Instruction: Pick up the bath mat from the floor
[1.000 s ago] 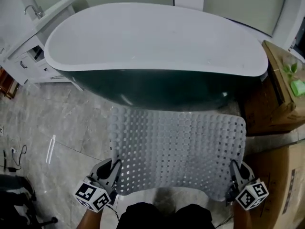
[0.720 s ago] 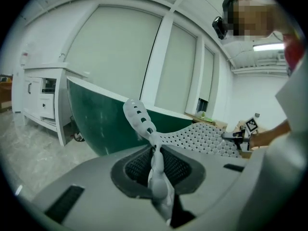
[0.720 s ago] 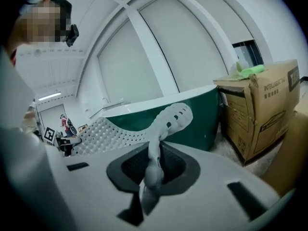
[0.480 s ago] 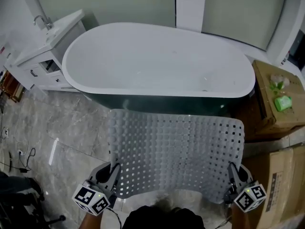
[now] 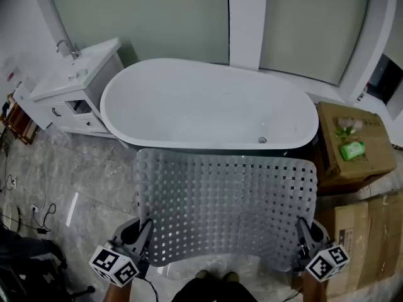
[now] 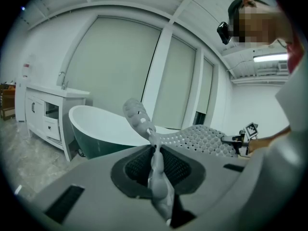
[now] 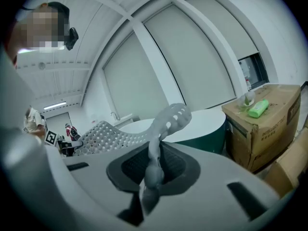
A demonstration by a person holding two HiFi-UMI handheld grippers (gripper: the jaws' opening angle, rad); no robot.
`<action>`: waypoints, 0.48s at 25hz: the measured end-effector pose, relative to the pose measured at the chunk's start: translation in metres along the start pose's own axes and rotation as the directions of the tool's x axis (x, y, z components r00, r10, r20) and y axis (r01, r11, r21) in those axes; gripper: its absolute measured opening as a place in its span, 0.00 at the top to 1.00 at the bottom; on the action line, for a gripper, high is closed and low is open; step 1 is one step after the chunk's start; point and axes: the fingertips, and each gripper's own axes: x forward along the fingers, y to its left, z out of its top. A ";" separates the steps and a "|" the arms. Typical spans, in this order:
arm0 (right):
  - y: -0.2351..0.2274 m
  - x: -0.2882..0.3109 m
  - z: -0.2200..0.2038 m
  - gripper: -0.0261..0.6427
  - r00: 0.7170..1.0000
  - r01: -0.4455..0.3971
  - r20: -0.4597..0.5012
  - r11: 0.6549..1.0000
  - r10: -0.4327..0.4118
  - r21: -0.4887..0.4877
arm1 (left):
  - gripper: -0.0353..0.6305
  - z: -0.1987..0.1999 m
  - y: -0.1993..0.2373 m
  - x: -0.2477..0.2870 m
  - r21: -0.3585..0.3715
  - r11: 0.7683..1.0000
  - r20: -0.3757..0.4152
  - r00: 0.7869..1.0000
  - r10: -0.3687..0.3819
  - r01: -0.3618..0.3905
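Left claw [image 5: 145, 230] and right claw [image 5: 301, 230], clenched on the mat [image 5: 227, 200], hoist it higher off the floor [image 5: 88, 175], so the pickup looks done.

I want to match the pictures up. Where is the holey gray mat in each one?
Head view: bath mat spread across lower middle.
Left gripper view: bath mat pinched bottom centre, spreading right.
Right gripper view: bath mat pinched bottom centre, spreading left.
Shared landmark: white bathtub behind it.
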 end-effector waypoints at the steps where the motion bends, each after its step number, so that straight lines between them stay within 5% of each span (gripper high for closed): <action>1: 0.007 -0.006 0.010 0.89 1.000 -0.004 0.005 1.000 0.004 0.000 | 0.87 0.010 -0.003 -0.007 0.001 1.000 0.001 1.000 -0.001 0.001; 12: 0.056 -0.067 0.098 0.89 0.996 -0.007 0.084 1.000 0.006 0.011 | 0.87 0.101 -0.039 -0.067 -0.001 0.999 0.045 0.998 -0.034 0.034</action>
